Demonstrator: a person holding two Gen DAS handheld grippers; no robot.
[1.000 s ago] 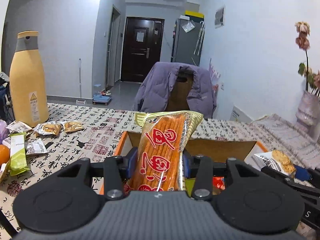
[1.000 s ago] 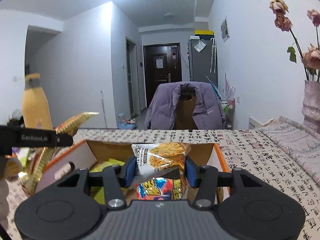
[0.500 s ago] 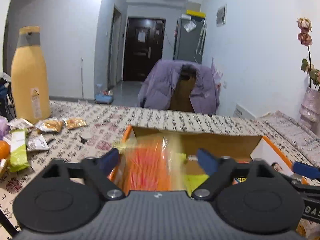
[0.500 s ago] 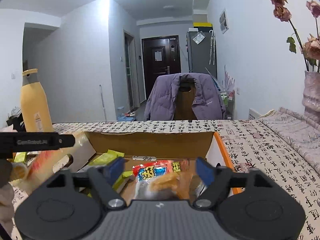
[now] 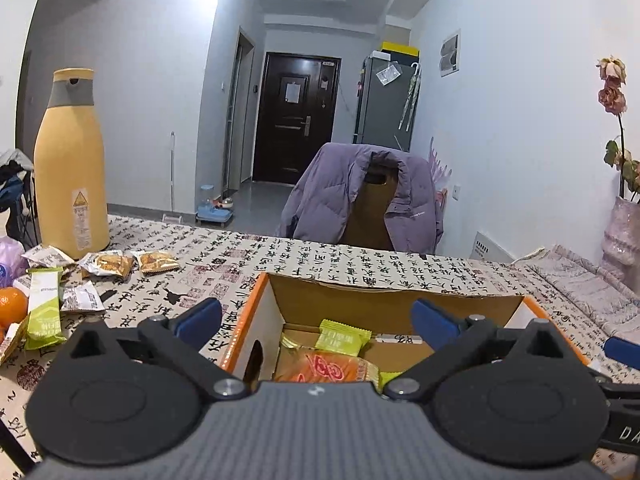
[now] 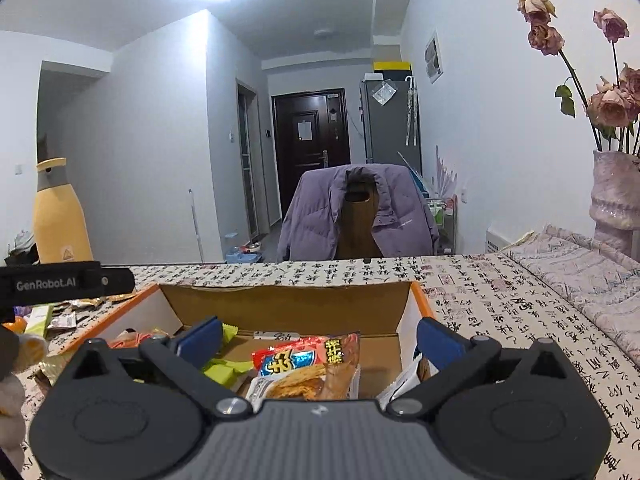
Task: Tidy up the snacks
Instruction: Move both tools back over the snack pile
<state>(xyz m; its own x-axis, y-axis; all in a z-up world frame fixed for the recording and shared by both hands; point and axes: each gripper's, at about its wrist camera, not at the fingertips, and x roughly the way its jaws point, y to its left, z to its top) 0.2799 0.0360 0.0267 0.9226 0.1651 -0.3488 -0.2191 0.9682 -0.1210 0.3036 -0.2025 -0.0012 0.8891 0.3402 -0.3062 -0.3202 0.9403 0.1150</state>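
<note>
An orange-rimmed cardboard box (image 5: 256, 292) sits on the patterned tablecloth; it also shows in the right wrist view (image 6: 416, 296). My left gripper (image 5: 316, 320) is open and empty above the box's left half. Below it lie the orange snack-stick pack (image 5: 332, 368) and a green packet (image 5: 342, 338). My right gripper (image 6: 318, 336) is open and empty above the box's right half. Below it lie the biscuit pack (image 6: 308, 386) and a red-blue packet (image 6: 300, 358). Loose snack packets (image 5: 108, 264) and a green bar (image 5: 42, 312) lie on the table to the left.
A tall yellow bottle (image 5: 70, 168) stands at the far left, with an orange (image 5: 12, 306) near it. A chair with a purple jacket (image 5: 360, 200) is behind the table. A vase of dried roses (image 6: 616, 196) stands at the right.
Both grippers opened. The orange stick pack fell from the left gripper into the box, and the biscuit pack fell from the right gripper into the box.
</note>
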